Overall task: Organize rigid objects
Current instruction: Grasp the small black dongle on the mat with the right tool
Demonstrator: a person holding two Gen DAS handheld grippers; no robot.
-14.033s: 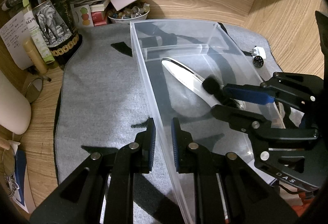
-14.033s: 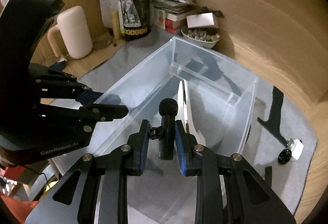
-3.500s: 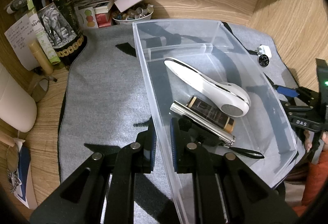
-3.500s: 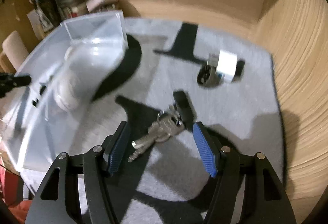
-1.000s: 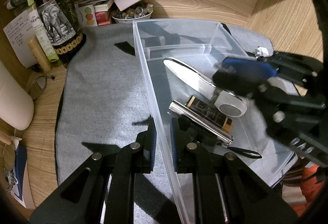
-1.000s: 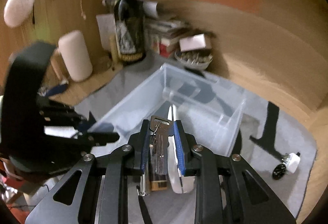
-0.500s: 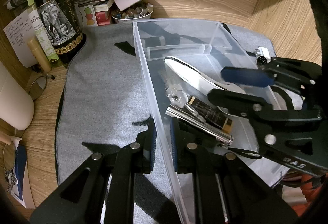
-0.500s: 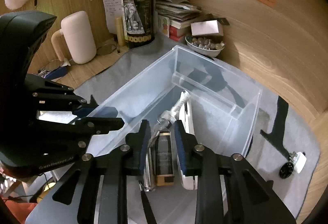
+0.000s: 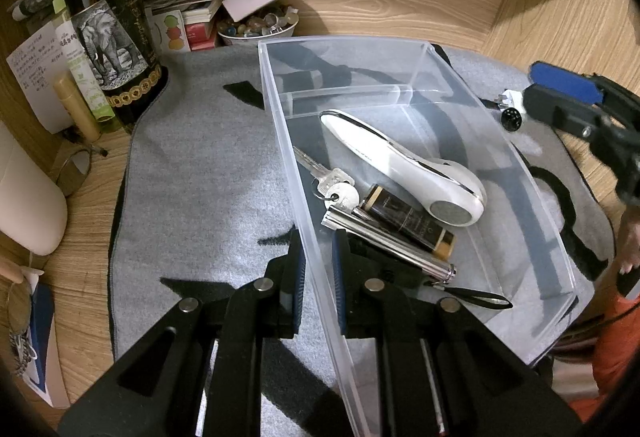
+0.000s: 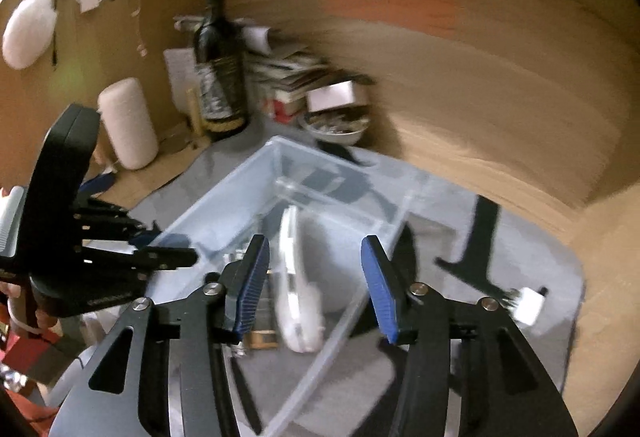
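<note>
A clear plastic bin [image 9: 540, 221] sits on a grey mat [image 9: 200, 173]. In it lie a white handheld device [image 9: 400, 161], a bunch of keys [image 9: 334, 189], a dark tube [image 9: 408, 217] and a metal flashlight [image 9: 392, 241]. My left gripper [image 9: 318, 249] is shut on the bin's left wall. My right gripper [image 10: 316, 285] is open and empty above the bin [image 10: 280, 165], and shows at the right edge of the left wrist view [image 9: 580, 109]. A small white and black plug [image 10: 528, 303] lies on the mat right of the bin.
A wine bottle [image 9: 116, 37], papers, books and a bowl of small items [image 9: 258, 29] stand at the back left. A cream cylinder [image 10: 128, 123] stands at the left. Wooden walls close the back and right.
My right gripper has dropped the keys into the bin, opened wide and pulled back to the right. My left gripper still grips the bin wall.
</note>
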